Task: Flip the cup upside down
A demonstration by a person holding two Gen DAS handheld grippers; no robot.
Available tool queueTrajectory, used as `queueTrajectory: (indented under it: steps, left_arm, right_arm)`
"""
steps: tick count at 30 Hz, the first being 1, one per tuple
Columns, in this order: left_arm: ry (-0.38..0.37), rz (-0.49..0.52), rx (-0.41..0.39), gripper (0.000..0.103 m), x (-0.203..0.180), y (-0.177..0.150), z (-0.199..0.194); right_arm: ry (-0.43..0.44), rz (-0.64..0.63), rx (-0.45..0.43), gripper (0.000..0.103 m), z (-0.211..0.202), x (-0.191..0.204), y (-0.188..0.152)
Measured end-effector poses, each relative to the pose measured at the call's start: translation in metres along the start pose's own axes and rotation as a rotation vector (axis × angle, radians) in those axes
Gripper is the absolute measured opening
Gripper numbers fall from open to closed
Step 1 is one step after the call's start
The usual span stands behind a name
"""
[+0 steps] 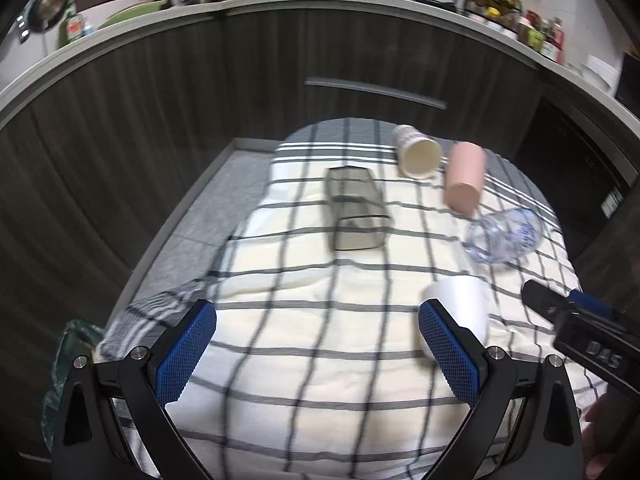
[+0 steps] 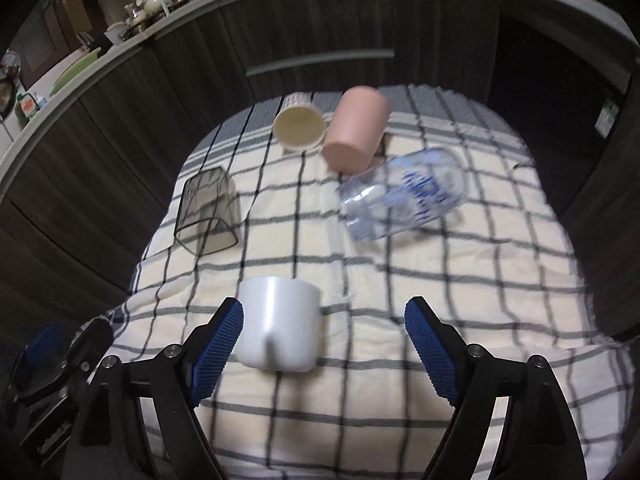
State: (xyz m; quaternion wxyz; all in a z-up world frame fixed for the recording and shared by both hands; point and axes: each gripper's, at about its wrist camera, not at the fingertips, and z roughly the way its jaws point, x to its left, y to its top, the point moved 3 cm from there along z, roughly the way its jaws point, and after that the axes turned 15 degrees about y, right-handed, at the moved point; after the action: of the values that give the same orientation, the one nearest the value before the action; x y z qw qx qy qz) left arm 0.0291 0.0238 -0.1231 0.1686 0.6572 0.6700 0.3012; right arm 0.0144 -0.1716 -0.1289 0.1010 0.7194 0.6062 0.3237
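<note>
A white mug [image 2: 280,322] stands upside down on the checked cloth [image 2: 400,272], just inside my right gripper's left finger; it also shows in the left wrist view [image 1: 460,312] behind my left gripper's right finger. My right gripper [image 2: 324,344] is open and empty above the cloth. My left gripper [image 1: 316,348] is open and empty. A smoky grey cup [image 2: 208,212] stands upside down at the left. A cream paper cup [image 2: 299,124], a pink cup [image 2: 356,134] and a clear glass with blue print [image 2: 404,194] lie on their sides at the back.
The cloth covers a small table in front of dark wood kitchen cabinets [image 1: 280,60]. The counter above [image 1: 224,8] carries dishes and bottles. The right gripper's body [image 1: 580,328] shows at the right of the left wrist view. Grey floor [image 1: 224,200] lies to the left.
</note>
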Motion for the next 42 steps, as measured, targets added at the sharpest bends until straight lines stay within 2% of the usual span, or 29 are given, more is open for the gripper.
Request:
queueTrajectory:
  steps: [3, 8, 15, 19, 24, 34, 36, 38, 42]
  left_arm:
    - [-0.046, 0.055, -0.025, 0.103, -0.026, -0.004, -0.003]
    - [-0.075, 0.128, -0.155, 0.103, -0.068, -0.019, -0.011]
    - [-0.153, 0.110, -0.156, 0.103, -0.093, -0.032, 0.006]
    - [-0.148, 0.132, -0.217, 0.103, -0.109, -0.039, 0.007]
    - [-0.145, 0.142, -0.248, 0.101, -0.119, -0.046, 0.012]
    - [-0.078, 0.135, -0.273, 0.089, -0.128, -0.064, 0.034]
    - [-0.085, 0.141, -0.270, 0.073, -0.129, -0.066, 0.036]
    - [-0.092, 0.150, -0.257, 0.068, -0.131, -0.067, 0.039]
    - [-0.089, 0.149, -0.262, 0.067, -0.130, -0.068, 0.038]
  right_arm:
    - [-0.045, -0.032, -0.044, 0.083, -0.023, -0.009, -0.002]
    - [-0.118, -0.070, -0.105, 0.083, -0.050, -0.026, -0.010]
    - [-0.200, -0.089, -0.171, 0.083, -0.061, -0.051, -0.019]
    - [-0.209, -0.064, -0.178, 0.083, -0.060, -0.064, -0.022]
    - [-0.204, -0.042, -0.172, 0.083, -0.054, -0.074, -0.026]
    - [-0.192, 0.015, -0.131, 0.083, -0.035, -0.091, -0.033]
    - [-0.187, 0.035, -0.120, 0.083, -0.032, -0.095, -0.033]
    - [-0.184, 0.054, -0.108, 0.083, -0.030, -0.099, -0.034]
    - [-0.182, 0.071, -0.097, 0.083, -0.027, -0.102, -0.036]
